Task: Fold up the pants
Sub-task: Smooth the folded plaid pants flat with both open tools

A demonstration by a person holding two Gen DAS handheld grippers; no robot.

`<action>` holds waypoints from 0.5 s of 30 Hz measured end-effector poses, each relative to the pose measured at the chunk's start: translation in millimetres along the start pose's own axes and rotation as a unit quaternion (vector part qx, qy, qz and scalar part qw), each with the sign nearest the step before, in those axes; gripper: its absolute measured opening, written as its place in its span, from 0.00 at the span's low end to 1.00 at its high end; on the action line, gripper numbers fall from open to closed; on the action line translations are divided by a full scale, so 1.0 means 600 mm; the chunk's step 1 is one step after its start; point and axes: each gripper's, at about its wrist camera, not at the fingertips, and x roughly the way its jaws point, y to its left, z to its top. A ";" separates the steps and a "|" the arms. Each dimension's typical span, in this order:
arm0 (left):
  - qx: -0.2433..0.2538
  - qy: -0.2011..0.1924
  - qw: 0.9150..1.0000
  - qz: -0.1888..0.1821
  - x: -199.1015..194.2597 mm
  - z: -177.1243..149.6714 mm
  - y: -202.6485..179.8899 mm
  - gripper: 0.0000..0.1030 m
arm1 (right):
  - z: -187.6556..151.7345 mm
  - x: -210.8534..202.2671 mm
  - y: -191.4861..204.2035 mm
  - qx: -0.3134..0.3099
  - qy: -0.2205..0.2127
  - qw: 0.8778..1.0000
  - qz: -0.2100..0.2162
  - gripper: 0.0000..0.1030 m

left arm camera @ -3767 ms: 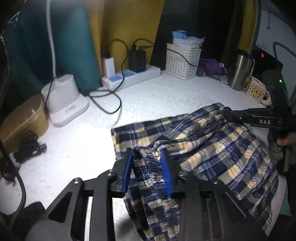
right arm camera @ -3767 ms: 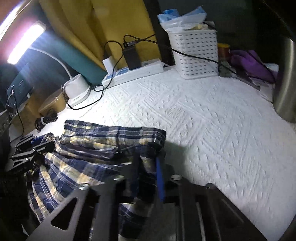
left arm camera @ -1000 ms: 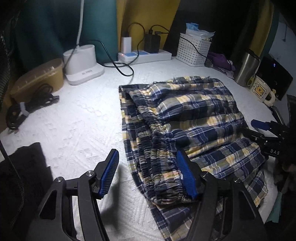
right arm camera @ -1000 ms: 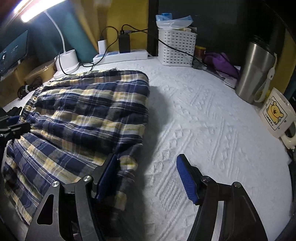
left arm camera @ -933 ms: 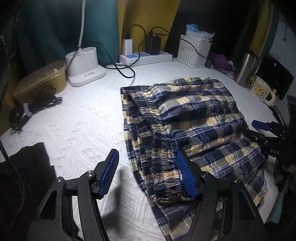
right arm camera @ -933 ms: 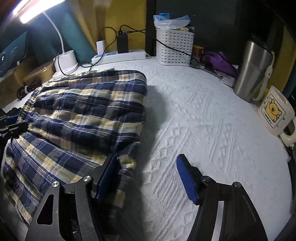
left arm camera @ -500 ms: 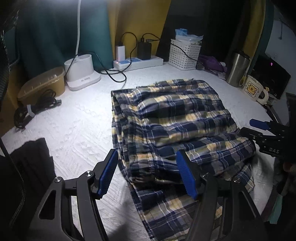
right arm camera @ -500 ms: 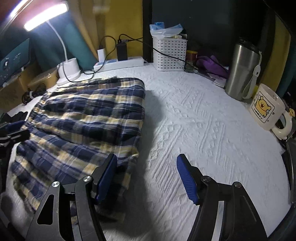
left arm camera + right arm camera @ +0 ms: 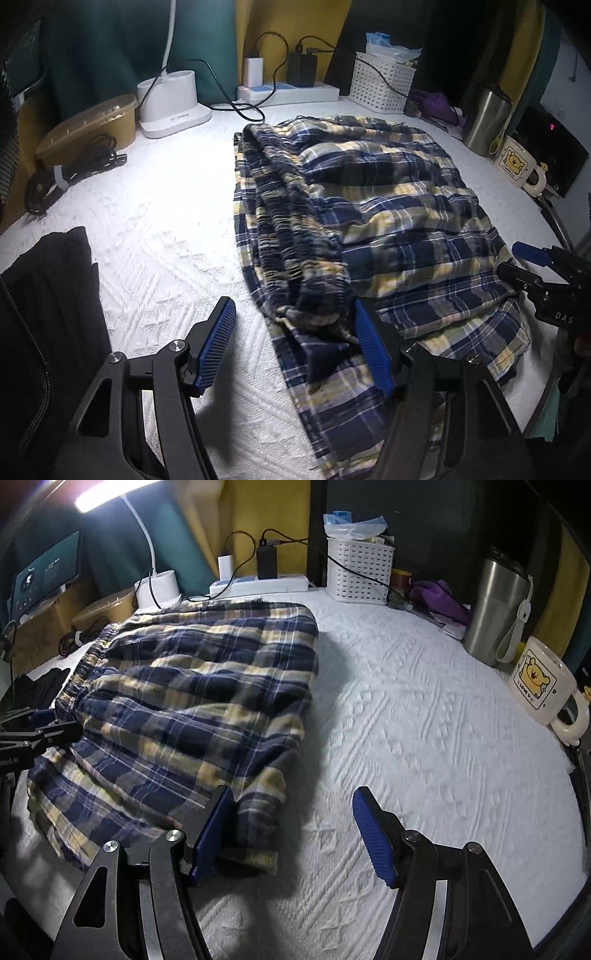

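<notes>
Both grippers have let go of the plaid pants [image 9: 388, 206]: earlier each was clamped on the fabric, now left gripper [image 9: 291, 343] and right gripper [image 9: 291, 834] stand wide, nothing pinched. Pants went from a lifted bunch to lying folded flat on the white bedspread [image 9: 424, 738]. Both grippers pulled back toward the near edge.

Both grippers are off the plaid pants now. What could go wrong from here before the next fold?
1. The near layer of the plaid pants seems to spill past the near edge of the white cover; it might slide off.
2. The bunched waistband lies beside the open left gripper; a grab there may catch only one layer and skew the fold.
3. The bear mug and steel tumbler stand near the open right gripper; a wide swing could hit them.
</notes>
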 end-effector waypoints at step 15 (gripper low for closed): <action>-0.005 -0.006 1.000 0.017 -0.009 -0.013 0.001 0.66 | -0.027 -0.017 -0.019 0.009 -0.015 1.000 0.013 0.72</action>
